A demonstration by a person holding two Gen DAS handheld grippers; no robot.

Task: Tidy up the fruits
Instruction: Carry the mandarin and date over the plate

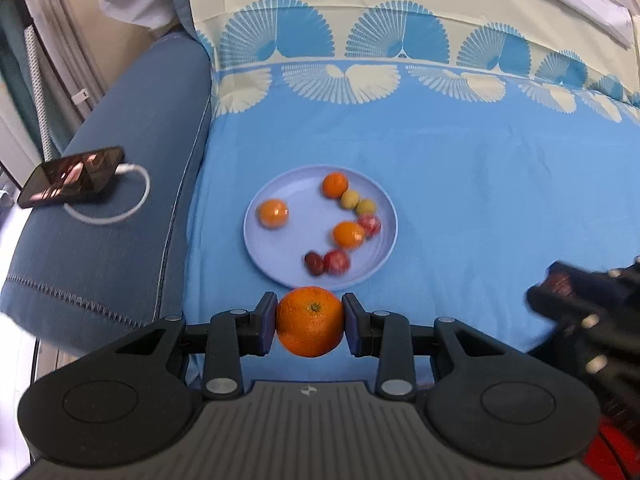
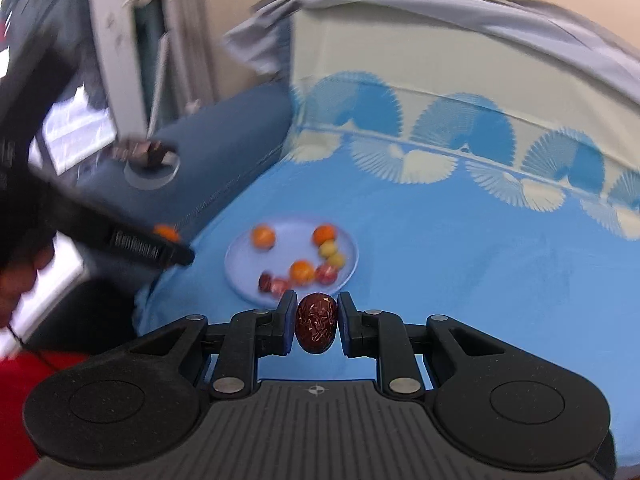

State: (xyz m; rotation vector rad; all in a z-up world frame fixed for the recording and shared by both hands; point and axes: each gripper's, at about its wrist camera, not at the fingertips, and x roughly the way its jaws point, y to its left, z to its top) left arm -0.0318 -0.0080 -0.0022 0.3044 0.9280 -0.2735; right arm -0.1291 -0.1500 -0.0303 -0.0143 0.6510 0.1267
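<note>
Left tongs: your left tongs [image 1: 309, 322] tilt steeply down over the bed and clamp an orange [image 1: 309, 321] from both sides, pads pressed flat on its pebbled skin, stem dimple facing the camera.
Right tongs: your right tongs [image 2: 317, 324] point down at a shallower slant and pinch a wrinkled, dark red date [image 2: 316, 323], an upright oval held at its flanks.
Each other: in the left wrist view the right tongs show as a black blur at 4 o'clock; in the right wrist view the left tongs cross at 9 o'clock, with a hand [image 2: 20, 268] behind them.
Plate: a round, smooth, pale lilac plate [image 1: 298, 184] lies flat on the bed just beyond both sets of tongs, at 12 o'clock.
Fruit on plate: three small oranges [image 1: 273, 213], two yellowish round fruits [image 1: 358, 202], two mottled red ones [image 1: 337, 261] and a dark date [image 1: 314, 264]; one orange sits alone toward 9 o'clock, the rest curve along the 3 o'clock side, several touching.
Open room: bare blue sheet [image 1: 480, 184] spreads wide from 1 to 3 o'clock of the plate.
Edges: at 9 o'clock the sheet ends against a dark blue padded side [image 1: 132, 184] of woven cloth with a stitched seam.
On the side: a glossy black phone [image 1: 72, 176] with a looped white cable [image 1: 136, 196].
Far edge: a cream band with blue fan prints [image 1: 396, 36] at 12 o'clock.
</note>
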